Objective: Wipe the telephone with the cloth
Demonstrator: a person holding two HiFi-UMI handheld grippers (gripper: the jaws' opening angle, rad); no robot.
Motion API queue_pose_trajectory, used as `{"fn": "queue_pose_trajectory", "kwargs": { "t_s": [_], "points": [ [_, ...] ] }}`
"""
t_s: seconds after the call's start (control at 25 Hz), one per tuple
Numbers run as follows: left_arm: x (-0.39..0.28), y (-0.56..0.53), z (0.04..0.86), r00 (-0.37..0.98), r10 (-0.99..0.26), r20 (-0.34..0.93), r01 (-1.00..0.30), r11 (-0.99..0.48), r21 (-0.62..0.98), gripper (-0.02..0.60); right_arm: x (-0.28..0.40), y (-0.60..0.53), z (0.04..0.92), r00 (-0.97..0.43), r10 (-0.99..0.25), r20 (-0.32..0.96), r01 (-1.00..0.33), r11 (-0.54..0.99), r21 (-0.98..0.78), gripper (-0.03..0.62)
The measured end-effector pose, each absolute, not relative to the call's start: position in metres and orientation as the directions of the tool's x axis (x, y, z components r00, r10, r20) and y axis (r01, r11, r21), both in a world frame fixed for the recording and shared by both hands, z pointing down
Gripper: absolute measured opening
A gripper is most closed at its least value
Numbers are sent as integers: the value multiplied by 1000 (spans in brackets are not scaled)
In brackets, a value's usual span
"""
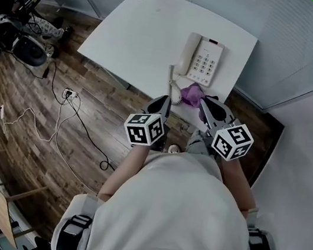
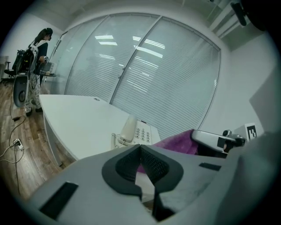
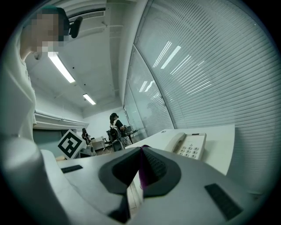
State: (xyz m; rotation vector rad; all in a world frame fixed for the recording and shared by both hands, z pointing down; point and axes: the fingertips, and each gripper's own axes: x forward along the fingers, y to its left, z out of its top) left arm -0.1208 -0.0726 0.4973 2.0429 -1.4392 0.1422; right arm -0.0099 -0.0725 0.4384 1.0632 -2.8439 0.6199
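The white telephone [image 1: 204,59] [image 2: 136,131] [image 3: 189,146] lies at the near right of the white table [image 1: 143,29], handset on its cradle. Its coiled cord hangs off the table's near edge. The purple cloth [image 1: 192,93] [image 2: 175,144] hangs in the air just in front of the telephone. My right gripper [image 1: 204,100] [image 3: 141,148] is shut on the cloth, and a thin purple strip [image 3: 141,173] shows between its pads. My left gripper [image 1: 167,99] [image 2: 140,147] is shut close to the cloth's left side, its pads meeting with nothing seen between them.
Cables and a power strip [image 1: 69,94] lie on the wooden floor left of the table. Equipment on stands [image 1: 18,25] crowds the far left, with a person [image 2: 41,44] beside it. A glass wall with blinds [image 2: 145,74] runs behind the table.
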Motion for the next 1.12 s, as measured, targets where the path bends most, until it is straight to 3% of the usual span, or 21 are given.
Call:
{"fn": "queue_pose_trajectory", "kwargs": {
  "t_s": [1.12],
  "points": [
    [-128, -57, 501, 411, -810, 418, -869, -210, 448, 21, 1, -60, 444, -699, -688, 194, -704, 617, -351, 31]
  ]
}}
